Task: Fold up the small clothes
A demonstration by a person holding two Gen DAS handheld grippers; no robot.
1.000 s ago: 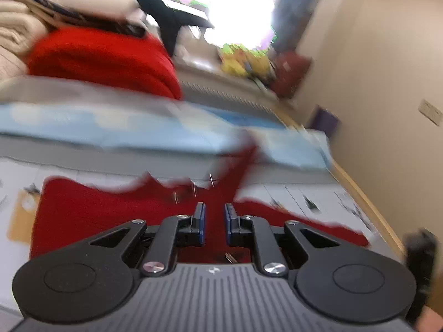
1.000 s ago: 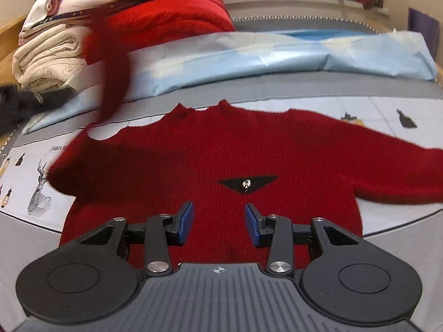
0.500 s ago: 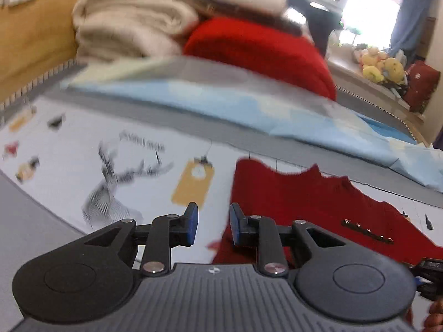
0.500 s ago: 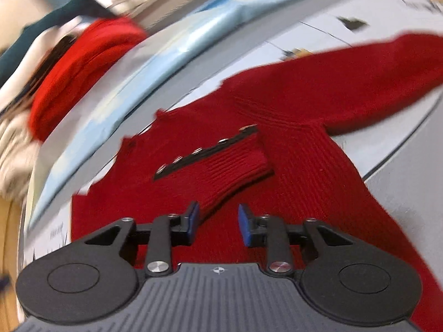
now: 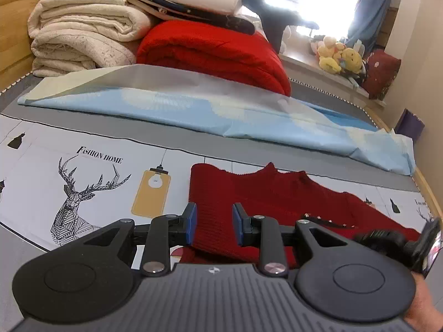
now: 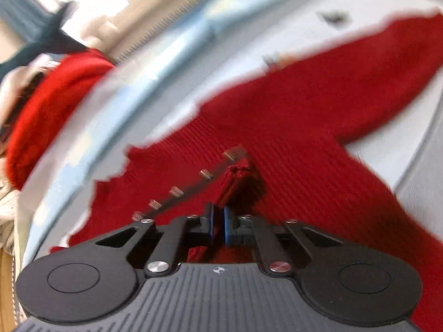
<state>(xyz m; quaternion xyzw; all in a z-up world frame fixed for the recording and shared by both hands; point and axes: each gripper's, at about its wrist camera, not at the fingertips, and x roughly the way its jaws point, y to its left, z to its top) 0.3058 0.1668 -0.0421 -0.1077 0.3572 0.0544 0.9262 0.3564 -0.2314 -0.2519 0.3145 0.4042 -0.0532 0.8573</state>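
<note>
A small dark red knit sweater [image 5: 277, 193] lies flat on the printed bed cover [image 5: 83, 188]. One sleeve is folded across its chest, and a row of metal buttons [image 6: 177, 191] runs along the cuff. My left gripper [image 5: 214, 222] hovers over the sweater's left edge. Its jaws are opening, and I see fabric below the gap but nothing pinched. My right gripper [image 6: 218, 224] is shut on the bunched cuff [image 6: 238, 177] of the folded sleeve. It also appears at the right edge of the left wrist view [image 5: 401, 243]. The other sleeve [image 6: 373, 77] stretches out to the right.
Folded cream blankets [image 5: 83, 36] and a bright red blanket [image 5: 210, 47] are stacked at the back. A light blue sheet [image 5: 221, 110] lies in front of them. Plush toys [image 5: 337, 58] sit on the window ledge. A wall and the bed edge [image 5: 426, 191] bound the right side.
The left gripper swung left off the sweater's middle and its jaws widened. The right gripper rolled, dropped onto the sleeve now folded across the chest, and shut on its cuff.
</note>
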